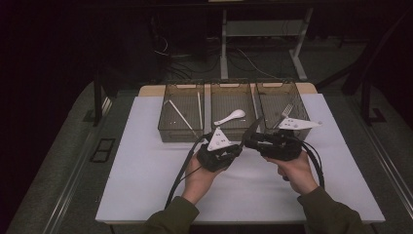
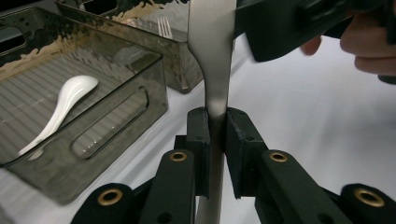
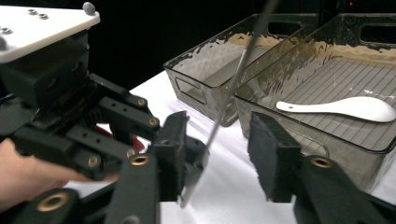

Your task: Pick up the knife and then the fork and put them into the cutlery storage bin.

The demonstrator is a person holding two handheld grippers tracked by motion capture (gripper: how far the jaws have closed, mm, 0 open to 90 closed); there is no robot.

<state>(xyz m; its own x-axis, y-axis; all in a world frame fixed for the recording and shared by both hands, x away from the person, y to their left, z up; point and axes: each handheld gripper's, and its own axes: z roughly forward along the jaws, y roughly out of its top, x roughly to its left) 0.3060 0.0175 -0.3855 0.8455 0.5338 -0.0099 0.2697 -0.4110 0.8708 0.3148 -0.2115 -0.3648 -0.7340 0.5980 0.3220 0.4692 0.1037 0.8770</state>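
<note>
A flat steel utensil (image 2: 212, 51) stands upright between the pads of my left gripper (image 2: 217, 123), which is shut on its narrow part. Its upper end is cut off in both gripper views, so I cannot tell what kind of utensil it is. In the right gripper view the same steel strip (image 3: 224, 107) runs edge-on between the jaws of my right gripper (image 3: 217, 149). Those jaws stand apart with a gap on each side of it. In the high view my left gripper (image 1: 236, 146) and my right gripper (image 1: 249, 141) meet tip to tip just in front of the middle bin.
Three smoky clear bins stand in a row at the back of the white mat (image 1: 146, 170). The left bin (image 1: 168, 127) holds chopsticks (image 1: 182, 117), the middle bin (image 1: 234, 134) a white spoon (image 1: 231, 116), and the right bin (image 1: 303, 108) a fork (image 1: 286, 109). Cables trail from both grippers.
</note>
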